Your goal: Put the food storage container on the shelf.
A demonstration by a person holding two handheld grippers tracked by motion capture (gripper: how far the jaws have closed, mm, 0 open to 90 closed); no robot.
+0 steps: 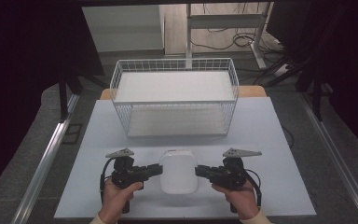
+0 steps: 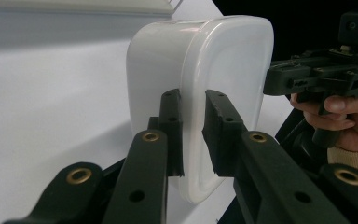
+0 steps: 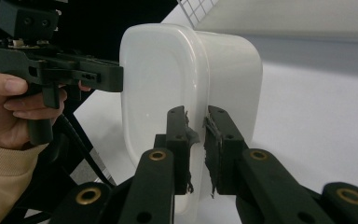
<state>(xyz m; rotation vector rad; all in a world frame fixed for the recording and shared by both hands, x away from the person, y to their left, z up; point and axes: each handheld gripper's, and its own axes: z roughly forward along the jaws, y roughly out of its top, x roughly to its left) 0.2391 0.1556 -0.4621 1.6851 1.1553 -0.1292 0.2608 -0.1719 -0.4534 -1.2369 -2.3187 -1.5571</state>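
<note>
A white rounded plastic container (image 1: 179,171) with a lid stands on the white board between both grippers. My left gripper (image 1: 160,170) comes in from the left, and its jaws pinch the lid's projecting rim (image 2: 193,135). The container (image 2: 214,60) fills the middle of the left gripper view. My right gripper (image 1: 197,171) mirrors this from the right, its worn pads (image 3: 182,135) closed on the opposite rim of the container (image 3: 168,74). Each gripper view shows the other hand's gripper against the far side, namely the right gripper (image 2: 270,79) and the left gripper (image 3: 119,77).
A white wire basket (image 1: 177,116) with a white bottom stands behind the container at the board's far side. Bare white board (image 1: 261,154) lies on either side. Metal rails run along the left and right of the table. Cables lie on the floor beyond.
</note>
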